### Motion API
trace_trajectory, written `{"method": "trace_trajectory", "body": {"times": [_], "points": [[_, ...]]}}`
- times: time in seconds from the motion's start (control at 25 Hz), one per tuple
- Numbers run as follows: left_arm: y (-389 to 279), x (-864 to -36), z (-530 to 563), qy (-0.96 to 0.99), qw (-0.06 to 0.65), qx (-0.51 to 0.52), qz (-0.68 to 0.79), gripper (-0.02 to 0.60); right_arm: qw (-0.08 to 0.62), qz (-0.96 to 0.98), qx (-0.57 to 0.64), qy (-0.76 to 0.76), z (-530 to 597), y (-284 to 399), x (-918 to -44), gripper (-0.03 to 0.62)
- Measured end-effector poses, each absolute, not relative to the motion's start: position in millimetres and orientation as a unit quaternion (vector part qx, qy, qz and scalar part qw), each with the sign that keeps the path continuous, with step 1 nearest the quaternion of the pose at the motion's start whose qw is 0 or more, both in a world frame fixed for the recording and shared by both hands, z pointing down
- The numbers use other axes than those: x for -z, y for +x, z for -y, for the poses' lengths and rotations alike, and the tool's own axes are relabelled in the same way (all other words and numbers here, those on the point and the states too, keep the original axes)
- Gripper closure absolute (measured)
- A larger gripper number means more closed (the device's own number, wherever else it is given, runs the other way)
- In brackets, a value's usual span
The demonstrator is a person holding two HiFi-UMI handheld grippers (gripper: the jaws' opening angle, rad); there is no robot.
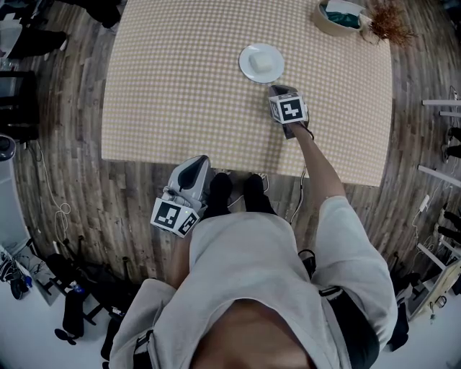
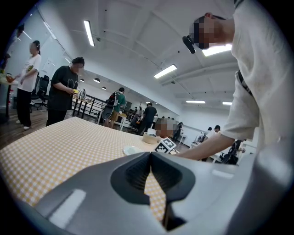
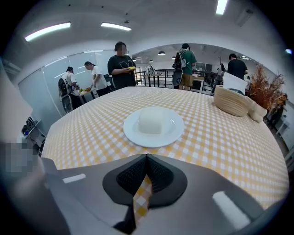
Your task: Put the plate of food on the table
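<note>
A white plate [image 1: 248,66] carrying a pale block of food [image 1: 264,65] rests on the yellow-checked table [image 1: 173,94], right of its middle. My right gripper [image 1: 279,89] hovers just short of the plate's near edge, shut and holding nothing. The right gripper view has the plate [image 3: 177,131] and the food [image 3: 151,120] straight ahead of the meeting jaws of the right gripper [image 3: 146,156]. My left gripper [image 1: 201,160] hangs at the table's front edge near my body, shut and empty. In the left gripper view, the left gripper [image 2: 149,153] points across the table toward the plate [image 2: 132,150].
A woven basket [image 1: 338,16] and a dried plant [image 1: 389,25] stand at the table's far right corner. Several people stand beyond the table [image 3: 121,64]. Chairs and bags line the wooden floor on the left [image 1: 21,86].
</note>
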State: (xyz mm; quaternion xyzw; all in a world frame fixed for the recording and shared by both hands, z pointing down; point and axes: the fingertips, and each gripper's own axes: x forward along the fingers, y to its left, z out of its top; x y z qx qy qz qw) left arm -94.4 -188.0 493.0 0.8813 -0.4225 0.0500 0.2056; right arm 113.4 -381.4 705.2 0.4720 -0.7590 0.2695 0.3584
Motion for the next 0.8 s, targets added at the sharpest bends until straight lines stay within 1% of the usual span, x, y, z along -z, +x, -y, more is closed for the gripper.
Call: {"method": "trace_trajectory", "body": {"times": [0.16, 0.4, 0.52, 0.8], "points": [[-90.2, -490.5, 186.4, 0.886, 0.202, -0.051, 0.415, 0.574, 0.341, 0.765, -0.257, 0.482, 365.8, 118.4, -688.9, 0.595], [-69.9, -482.1, 187.0, 0.901, 0.187, -0.052, 0.387, 0.574, 0.28, 0.793, -0.215, 0.497, 333.0, 121.0, -634.8, 0.595], [-57.9, -475.8, 182.2, 0.911, 0.174, -0.056, 0.37, 0.574, 0.253, 0.807, -0.164, 0.508, 297.3, 119.9, -592.6, 0.597], [-41.2, -458.6, 169.7, 0.93, 0.145, -0.057, 0.332, 0.574, 0.183, 0.813, -0.131, 0.537, 206.8, 112.9, -521.2, 0.597]]}}
